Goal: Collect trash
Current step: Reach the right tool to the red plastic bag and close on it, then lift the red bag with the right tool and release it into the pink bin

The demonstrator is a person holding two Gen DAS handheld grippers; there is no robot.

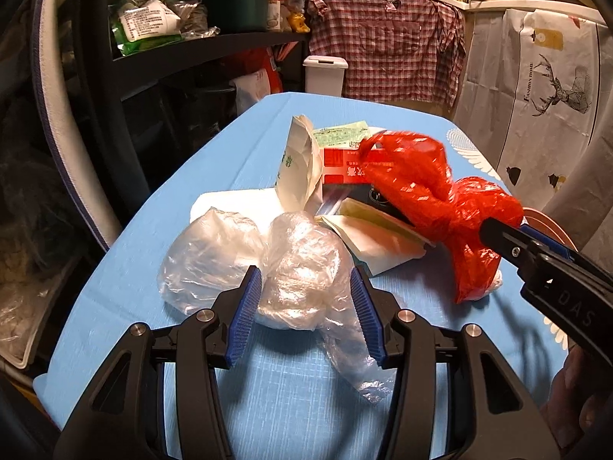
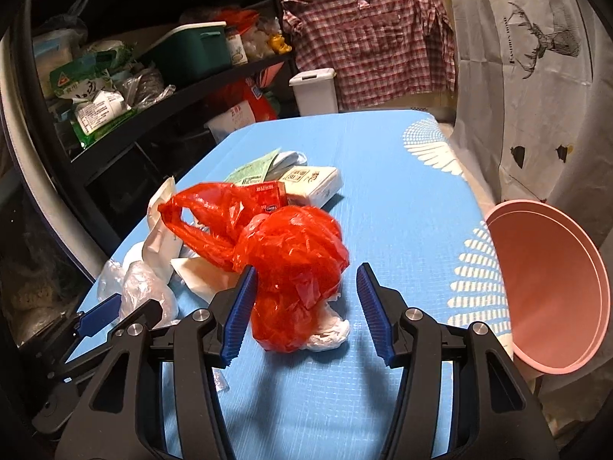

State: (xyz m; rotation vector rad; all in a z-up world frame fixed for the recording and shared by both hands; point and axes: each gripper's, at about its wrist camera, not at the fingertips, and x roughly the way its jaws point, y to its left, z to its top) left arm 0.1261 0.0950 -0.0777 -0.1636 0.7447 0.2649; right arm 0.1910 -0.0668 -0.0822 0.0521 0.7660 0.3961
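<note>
A pile of trash lies on the blue table (image 1: 161, 237). My left gripper (image 1: 306, 299) is open around a crumpled clear plastic bag (image 1: 302, 268), its blue pads on either side. My right gripper (image 2: 306, 299) is open around a red plastic bag (image 2: 291, 264) with a white tissue wad (image 2: 329, 333) under it. The red bag also shows in the left wrist view (image 1: 440, 199), with the right gripper's finger (image 1: 509, 241) beside it. Behind lie a white paper bag (image 1: 299, 165), a red carton (image 1: 341, 165), white paper sheets (image 1: 375, 241) and a white box (image 2: 314, 184).
A pink bin (image 2: 551, 291) stands at the table's right edge. A white lidded bin (image 2: 314, 92) stands beyond the far edge. Dark shelves (image 2: 115, 76) full of packets run along the left. A plaid shirt (image 2: 367, 38) and a deer-print cloth (image 2: 536, 57) hang behind.
</note>
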